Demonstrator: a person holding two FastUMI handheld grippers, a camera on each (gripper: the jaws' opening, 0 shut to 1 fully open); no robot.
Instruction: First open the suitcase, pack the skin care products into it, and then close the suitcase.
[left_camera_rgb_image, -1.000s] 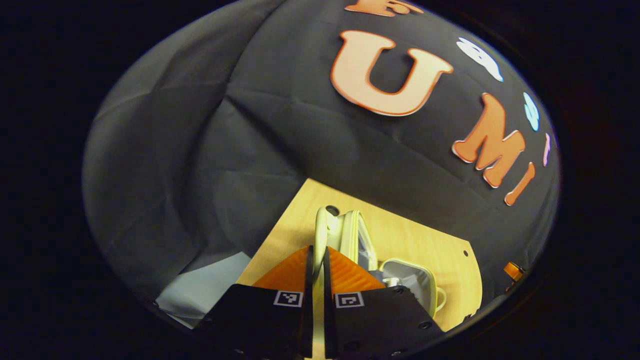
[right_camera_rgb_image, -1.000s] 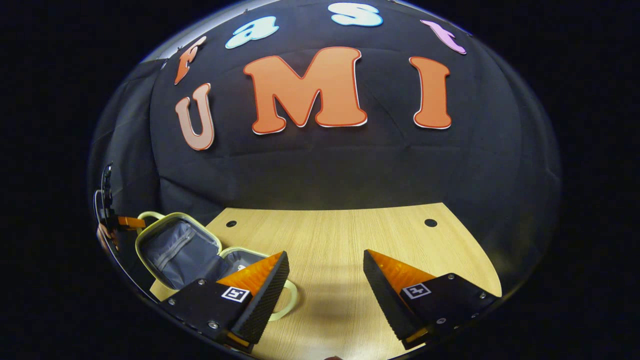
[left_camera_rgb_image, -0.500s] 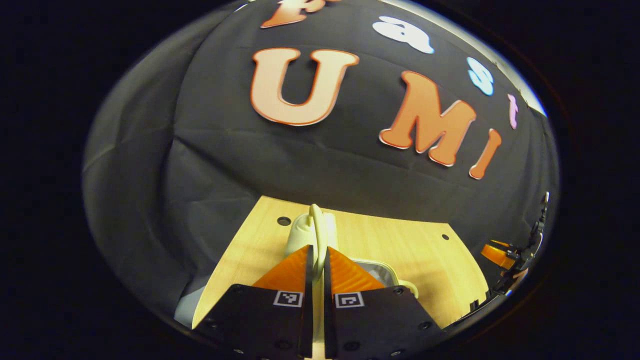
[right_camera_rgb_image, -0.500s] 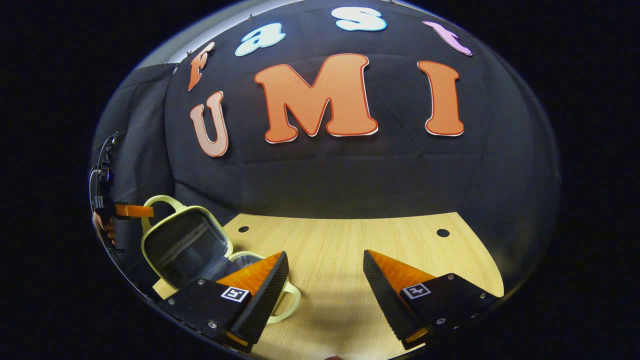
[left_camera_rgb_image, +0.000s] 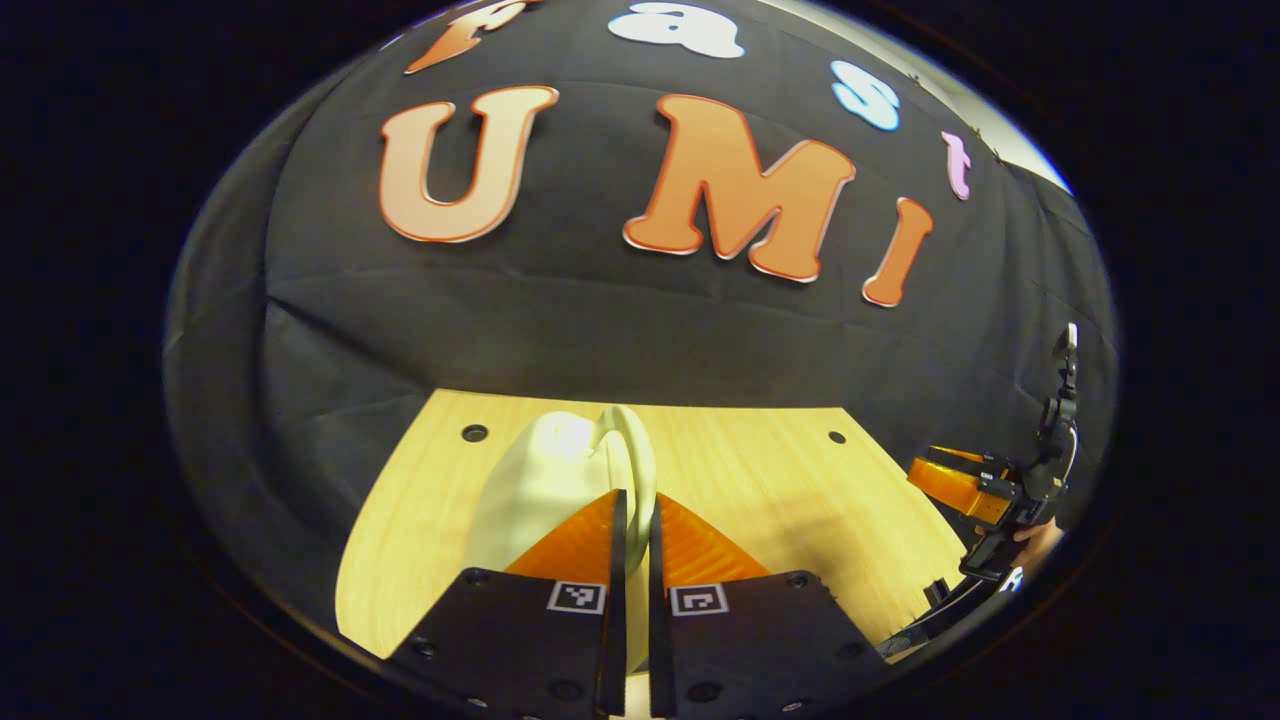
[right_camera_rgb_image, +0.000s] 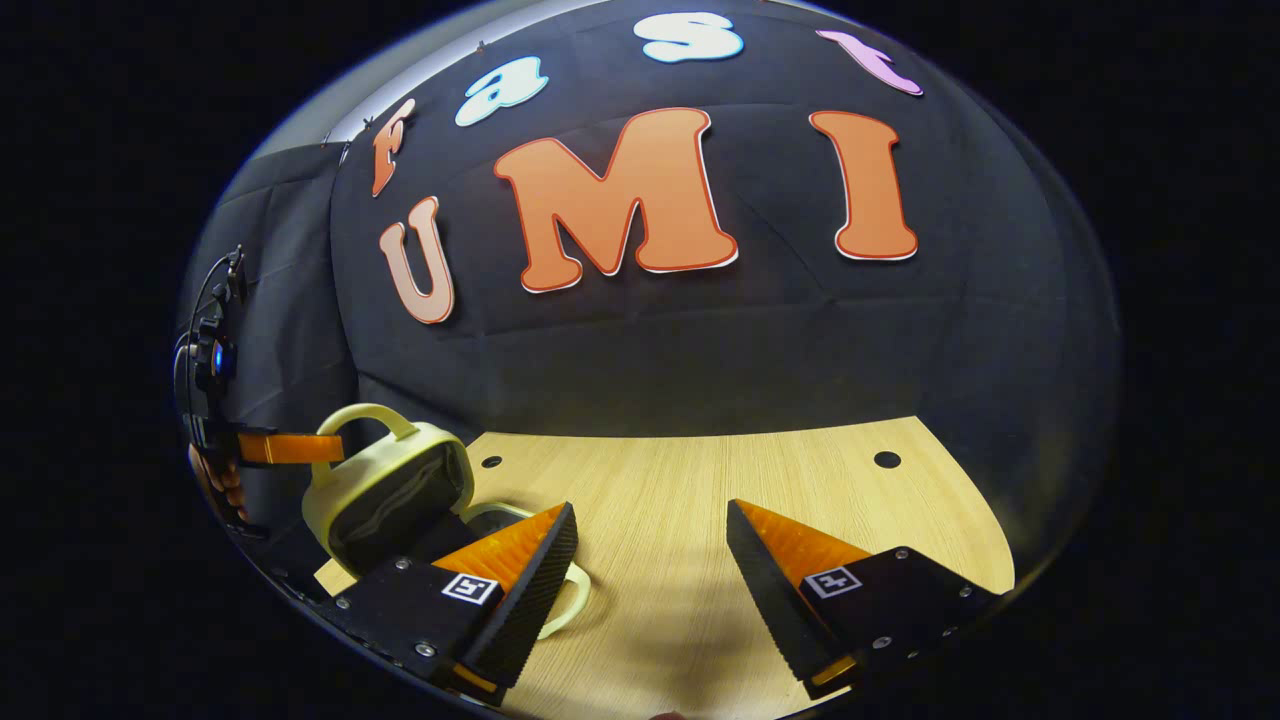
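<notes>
Left hand-held gripper (left_camera_rgb_image: 630, 520): being held clenched on the suitcase lid handle (left_camera_rgb_image: 636, 455), both orange fingers (left_camera_rgb_image: 575, 545) being pressed against the thin pale loop from either side.

Suitcase (right_camera_rgb_image: 395, 485): small pale yellow-green case, being seen at the near left corner of the tabletop (right_camera_rgb_image: 700, 480). In the right gripper view the lid (right_camera_rgb_image: 385, 480) is being held raised and tilted over the base, dark lining being shown underneath; the case is not yet shut. The lid's outer shell (left_camera_rgb_image: 535, 480) is being seen in the left gripper view, just left of the handle and right behind the fingers. The base handle (right_camera_rgb_image: 565, 600) is being seen lying on the tabletop at the suitcase's near right side, partly hidden by a finger of the right unit.

Right hand-held gripper (right_camera_rgb_image: 650, 560): being held released, fingers wide apart, nothing between them, hovering over the tabletop just right of the suitcase. It is also being seen in the left gripper view (left_camera_rgb_image: 960, 480), well right of the suitcase, with part of a hand (left_camera_rgb_image: 1035, 540) behind it.

Left unit is also being seen in the right gripper view (right_camera_rgb_image: 290, 448), orange fingers meeting the lid handle at the suitcase's upper left.

Whether skin care products are inside cannot be told; the interior is being hidden by the lid.
</notes>
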